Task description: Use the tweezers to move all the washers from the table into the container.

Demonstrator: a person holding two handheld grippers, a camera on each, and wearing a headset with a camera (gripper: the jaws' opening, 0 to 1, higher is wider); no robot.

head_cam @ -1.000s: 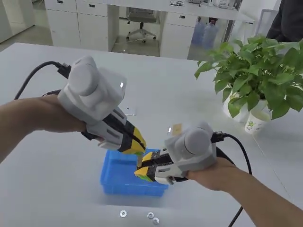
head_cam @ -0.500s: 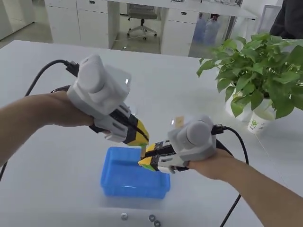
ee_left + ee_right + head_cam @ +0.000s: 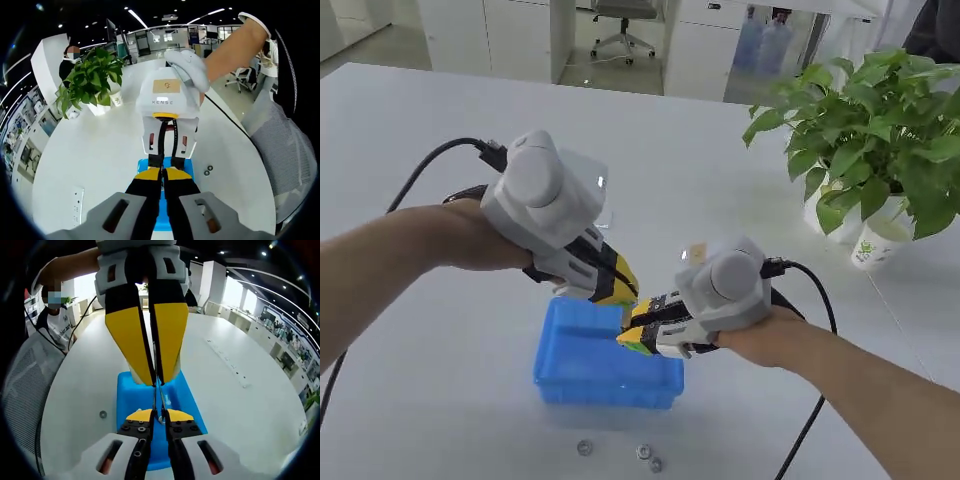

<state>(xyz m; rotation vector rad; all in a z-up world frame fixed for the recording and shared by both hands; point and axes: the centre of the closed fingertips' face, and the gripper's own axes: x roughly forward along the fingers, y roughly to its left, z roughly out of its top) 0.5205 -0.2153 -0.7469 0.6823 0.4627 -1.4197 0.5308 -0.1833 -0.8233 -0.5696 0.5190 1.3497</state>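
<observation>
The blue container [image 3: 582, 372] sits on the white table, also seen as the blue container [image 3: 182, 395]. My left gripper [image 3: 623, 293] and right gripper [image 3: 632, 338] meet tip to tip above its far right corner. The thin metal tweezers [image 3: 155, 371] run from between the left gripper's yellow jaws straight down into my right gripper [image 3: 155, 415], whose jaws are shut around their lower end. My left gripper [image 3: 162, 173] is shut too. Three washers [image 3: 585, 447] lie on the table in front of the container, and one washer [image 3: 102, 414] lies beside it.
A potted plant [image 3: 875, 150] stands at the back right of the table. Cables trail from both grippers. A strip of sockets [image 3: 227, 360] is set into the table. White cabinets and an office chair [image 3: 620, 20] stand beyond the table.
The camera has tipped down, so the whole picture shifted. The two grippers stay tip to tip above the container, a little higher over it than before.
</observation>
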